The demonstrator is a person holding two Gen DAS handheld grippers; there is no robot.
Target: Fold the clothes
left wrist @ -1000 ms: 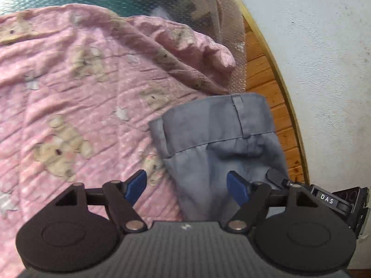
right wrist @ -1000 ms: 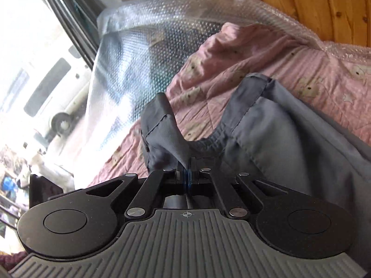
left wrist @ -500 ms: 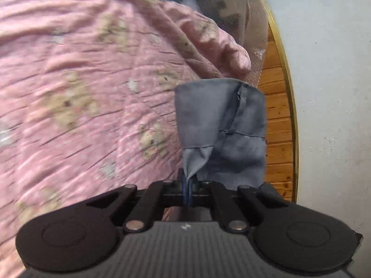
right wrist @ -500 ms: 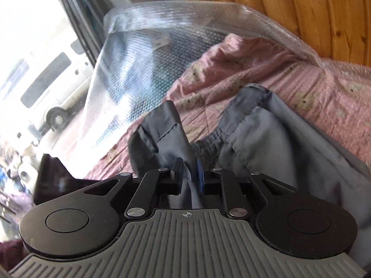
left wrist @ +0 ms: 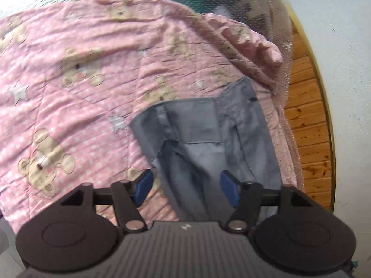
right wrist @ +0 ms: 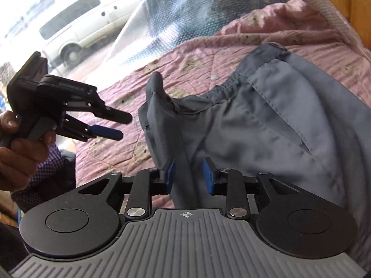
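- My left gripper (left wrist: 185, 186) is spreading its jaws; its blue pads (left wrist: 143, 184) stand wide apart and press on nothing.
- The grey trousers (left wrist: 204, 134) lie below that gap, running from the jaws toward twelve o'clock in the left wrist view, with a hemmed edge across the far end.
- Under them I see the pink quilt (left wrist: 69, 92) printed with bears and stars, spreading off to nine and eleven o'clock.
- At two to four o'clock a wooden bed frame (left wrist: 306, 125) curves past, with a pale wall (left wrist: 347, 69) beyond it.
- Clear bubble wrap (left wrist: 273, 23) hangs over the quilt's edge at one o'clock.
- My right gripper (right wrist: 187, 176) is also opening; a fold of the grey trousers (right wrist: 266, 127) rises between its blue pads (right wrist: 170, 173), brushing the left pad, and the right pad stands clear of the cloth.
- From that view the trousers spread toward two and three o'clock, with an elastic waistband bunched near one o'clock and a peak of cloth standing up at twelve.
- At nine o'clock in the right wrist view my left hand (right wrist: 20, 155) holds the left gripper (right wrist: 123, 125), jaws parted, its tips just beside the cloth peak without touching it.
- Behind, at eleven o'clock, a white van (right wrist: 81, 23) shows through the window.
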